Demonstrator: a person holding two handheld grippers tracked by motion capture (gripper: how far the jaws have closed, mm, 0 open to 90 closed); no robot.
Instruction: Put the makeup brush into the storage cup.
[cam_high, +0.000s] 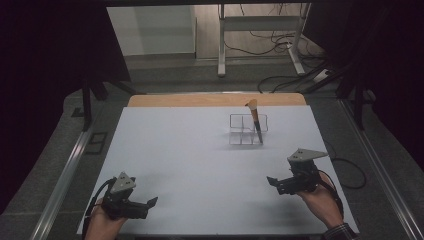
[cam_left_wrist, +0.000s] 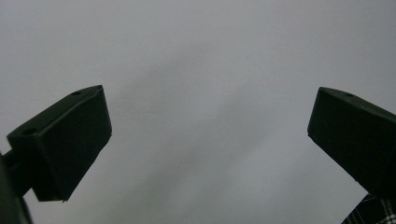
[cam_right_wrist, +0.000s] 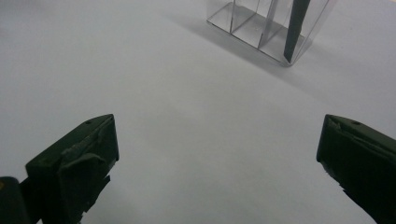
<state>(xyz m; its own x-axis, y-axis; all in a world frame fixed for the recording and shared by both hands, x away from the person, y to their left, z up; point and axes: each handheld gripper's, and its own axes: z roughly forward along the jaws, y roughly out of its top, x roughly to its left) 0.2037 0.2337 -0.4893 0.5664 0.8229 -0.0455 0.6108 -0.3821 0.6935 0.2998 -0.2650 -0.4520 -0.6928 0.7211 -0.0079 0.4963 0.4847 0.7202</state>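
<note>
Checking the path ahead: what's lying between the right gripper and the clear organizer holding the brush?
Nothing: bare table separates the right gripper from the organizer, per the right gripper view.

The brush (cam_right_wrist: 295, 28) head is cut off by the frame's top edge

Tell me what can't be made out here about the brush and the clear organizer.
- Brush: the right gripper view's top edge cuts off its bristle end.
- Clear organizer: in the high view too small and see-through to count compartments surely.
- Organizer's upper walls: cut by the same top edge in the right gripper view.
</note>
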